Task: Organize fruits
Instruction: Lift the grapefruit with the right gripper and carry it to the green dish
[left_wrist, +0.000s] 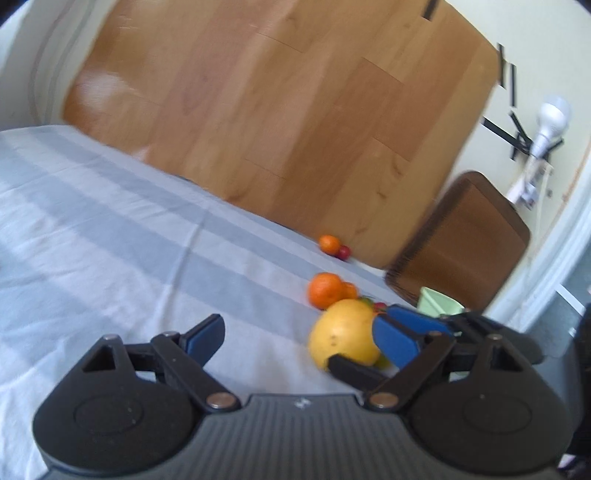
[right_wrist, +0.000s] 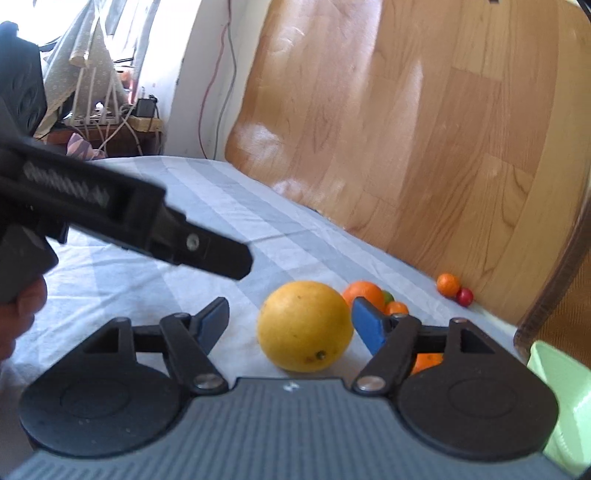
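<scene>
A large yellow citrus fruit (right_wrist: 304, 326) lies on the striped cloth between the open fingers of my right gripper (right_wrist: 290, 323); nothing touches it. Behind it sit an orange (right_wrist: 364, 291), a small tangerine (right_wrist: 397, 307) and a green fruit (right_wrist: 388, 295). Farther back, a small orange (right_wrist: 448, 284) and a red fruit (right_wrist: 464, 296) lie by the wooden board. In the left wrist view, my left gripper (left_wrist: 295, 332) is open and empty, with the yellow fruit (left_wrist: 341, 338) to its right, partly behind the right gripper's blue finger (left_wrist: 393, 338). The orange (left_wrist: 325, 290) is behind.
A pale green container (right_wrist: 561, 398) stands at the right, also in the left wrist view (left_wrist: 437, 301). A wooden board (right_wrist: 424, 129) leans behind the cloth-covered surface (left_wrist: 110, 240). A brown woven box (left_wrist: 461, 240) stands right. The left gripper's body (right_wrist: 110, 218) crosses the right wrist view.
</scene>
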